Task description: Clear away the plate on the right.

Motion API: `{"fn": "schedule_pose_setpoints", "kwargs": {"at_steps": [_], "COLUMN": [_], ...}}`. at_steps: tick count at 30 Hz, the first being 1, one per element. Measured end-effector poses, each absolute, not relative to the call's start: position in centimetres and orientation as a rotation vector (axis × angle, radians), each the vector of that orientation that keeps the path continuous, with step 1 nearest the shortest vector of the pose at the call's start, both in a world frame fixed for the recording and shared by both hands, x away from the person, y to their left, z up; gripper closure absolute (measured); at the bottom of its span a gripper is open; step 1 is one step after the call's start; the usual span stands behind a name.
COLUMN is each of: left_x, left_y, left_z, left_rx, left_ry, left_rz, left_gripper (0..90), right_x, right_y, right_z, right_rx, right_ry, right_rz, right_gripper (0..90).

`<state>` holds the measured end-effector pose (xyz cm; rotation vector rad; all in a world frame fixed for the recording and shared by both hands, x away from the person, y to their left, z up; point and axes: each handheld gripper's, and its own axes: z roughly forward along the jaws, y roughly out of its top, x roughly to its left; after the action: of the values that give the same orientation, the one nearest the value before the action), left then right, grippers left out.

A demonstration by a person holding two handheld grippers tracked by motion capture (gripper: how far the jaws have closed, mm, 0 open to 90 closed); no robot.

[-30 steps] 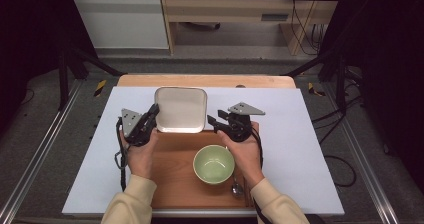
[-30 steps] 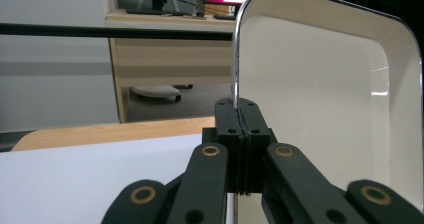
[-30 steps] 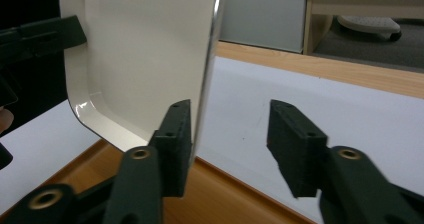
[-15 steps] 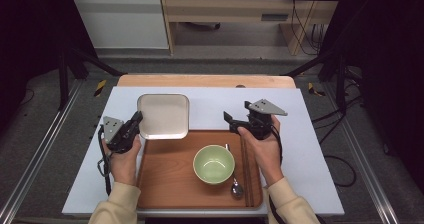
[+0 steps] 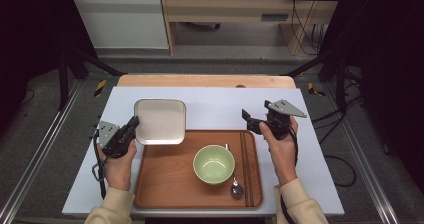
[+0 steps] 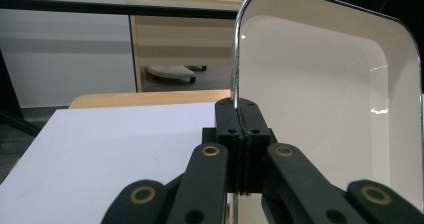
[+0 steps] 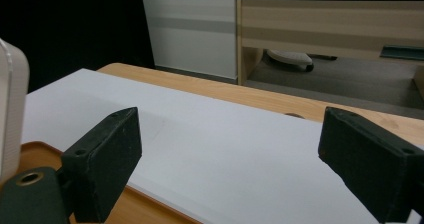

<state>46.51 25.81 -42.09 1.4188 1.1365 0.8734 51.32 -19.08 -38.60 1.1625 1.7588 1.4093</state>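
Note:
A white square plate hangs over the tray's far left corner and the white table top. My left gripper is shut on the plate's left rim. In the left gripper view the rim runs upright out of the closed jaws of my left gripper, and the plate's hollow faces right. My right gripper hovers by the tray's far right corner. Its jaws have just been opening and nothing is between them. In the right gripper view my right gripper stands wide over the bare table, with the plate's edge at far left.
A wooden tray lies near the front edge. It carries a green bowl, a spoon and chopsticks along its right side. The white table top stretches behind, with a wooden strip at the far edge.
The plate has moved left with my left gripper shut on its rim. My right gripper has left the plate's right side, opened and swung right to the tray's far right corner.

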Motion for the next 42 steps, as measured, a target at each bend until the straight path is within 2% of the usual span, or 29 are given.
{"fn": "schedule_pose_setpoints", "kwargs": {"at_steps": [19,42], "left_x": [44.2,41.8], "left_y": [26.7,26.8], "left_z": [-43.1,-44.5], "left_rx": [1.486,1.574], "left_ry": [1.134,1.135], "left_rz": [0.823,0.745], "left_gripper": [89.2,89.2], "right_x": [49.7,48.0], "right_y": [-23.9,-27.1], "right_z": [-41.1,-42.8], "right_rx": [1.257,1.347], "right_ry": [1.71,1.677], "right_rz": [1.293,1.248], "right_gripper": [12.8,13.1]}}
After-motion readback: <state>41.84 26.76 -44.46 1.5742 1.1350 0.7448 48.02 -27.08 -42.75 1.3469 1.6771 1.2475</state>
